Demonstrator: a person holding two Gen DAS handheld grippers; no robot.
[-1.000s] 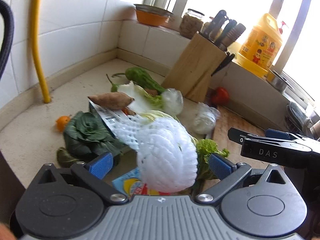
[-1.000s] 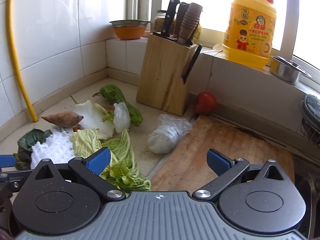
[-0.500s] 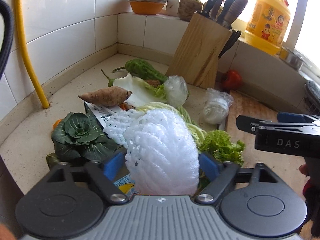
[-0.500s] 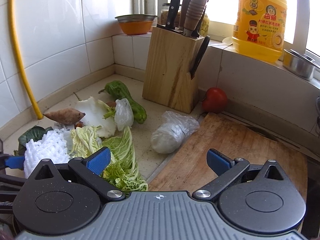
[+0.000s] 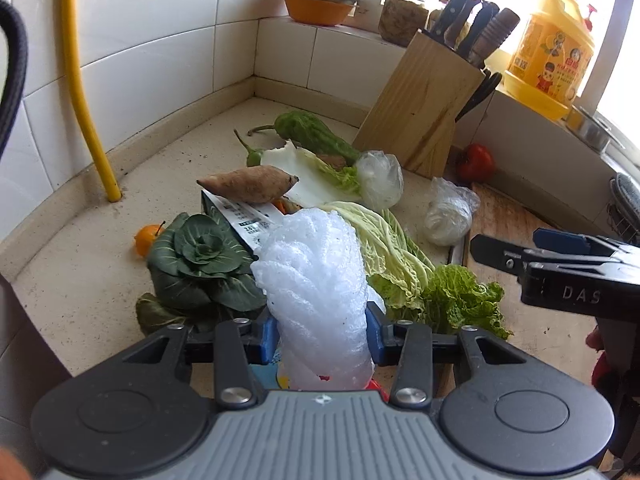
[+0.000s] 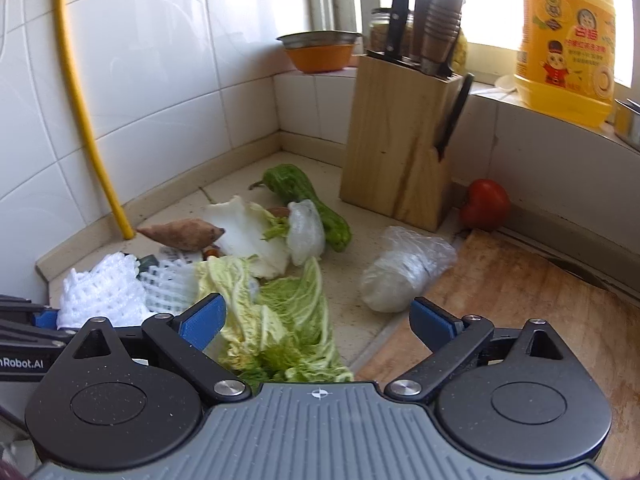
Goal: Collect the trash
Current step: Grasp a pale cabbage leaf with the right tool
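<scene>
White foam fruit net [image 5: 316, 280], lower centre: light, soft, springy, crushable; left tool [image 5: 320, 334] clamps its lower end. Right tool [image 6: 316, 320]: wide open, empty.

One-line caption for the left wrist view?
Left gripper shut on white foam net above vegetable-strewn counter.

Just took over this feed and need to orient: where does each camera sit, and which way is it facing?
Left wrist: on the left gripper, facing the counter corner; its fingers clamp the white foam net, and the right gripper juts in from the right.
Right wrist: on the right gripper, open, above the cabbage leaves, facing the same corner.
Both show the knife block and sweet potato.
</scene>
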